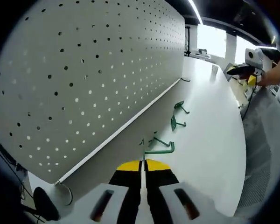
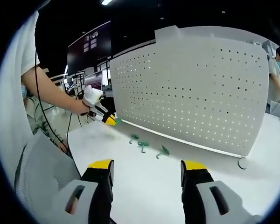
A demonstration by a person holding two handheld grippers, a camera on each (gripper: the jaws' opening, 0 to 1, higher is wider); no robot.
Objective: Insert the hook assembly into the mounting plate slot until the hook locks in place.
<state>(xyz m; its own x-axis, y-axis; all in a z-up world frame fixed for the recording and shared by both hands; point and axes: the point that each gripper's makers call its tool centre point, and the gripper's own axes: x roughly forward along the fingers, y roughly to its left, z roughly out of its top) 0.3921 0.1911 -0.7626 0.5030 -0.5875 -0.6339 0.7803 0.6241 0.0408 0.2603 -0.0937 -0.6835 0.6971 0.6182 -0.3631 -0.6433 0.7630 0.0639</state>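
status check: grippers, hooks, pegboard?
Left gripper shut, empty. Right gripper open, empty. Green hooks loose on table beside pegboard, none mounted. Nothing in the way.

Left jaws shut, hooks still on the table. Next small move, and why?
Probably open the left gripper and ease it onto the nearest green hook. Its jaws are shut and empty, that hook lies just ahead on the white table, and the pegboard holds none.

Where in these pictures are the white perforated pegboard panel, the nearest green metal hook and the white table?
White perforated pegboard panel (image 2: pixel 191 88): right gripper view, middle of its face.
Nearest green metal hook (image 1: pixel 159 150): left gripper view, on its long bar.
White table (image 1: pixel 210 140): left gripper view, bare top beyond the hooks.
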